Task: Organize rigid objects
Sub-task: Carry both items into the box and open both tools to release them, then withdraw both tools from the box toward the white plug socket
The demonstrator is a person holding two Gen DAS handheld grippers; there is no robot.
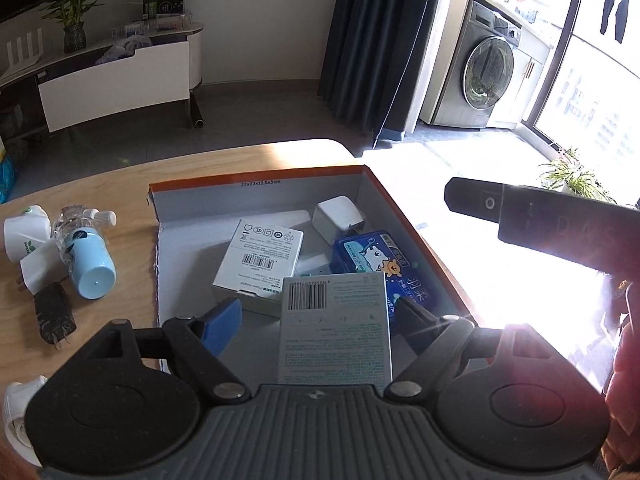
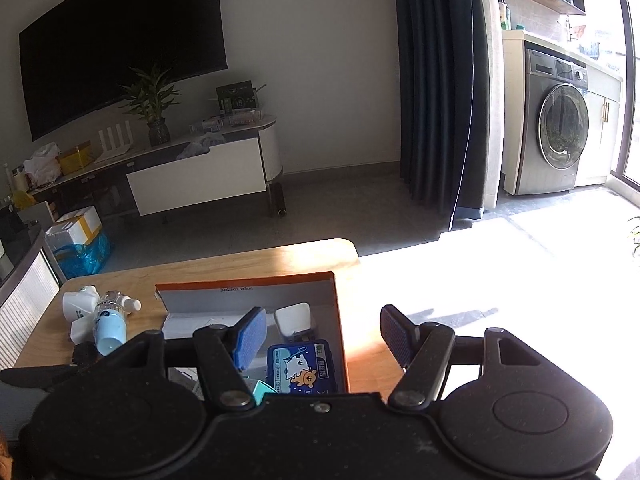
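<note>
While orange tray (image 1: 416, 220) holds boxes (image 1: 258, 254) — left tongs (image 1: 316, 320) spread

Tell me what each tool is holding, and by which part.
The left tool has a pale flat box with a barcode between its fingers, by the long side edges near its lower end; firm contact cannot be confirmed. The right tool is open and holds nothing.

Right gripper (image 2: 324, 340) jaws spread wide, empty, above orange-rimmed box (image 2: 340, 328) on wooden table (image 2: 120, 276). Blue tissue pack (image 2: 300, 368), white adapter (image 2: 294, 318) inside box. Light-blue bottle (image 2: 110, 330) lying left of box.
</note>
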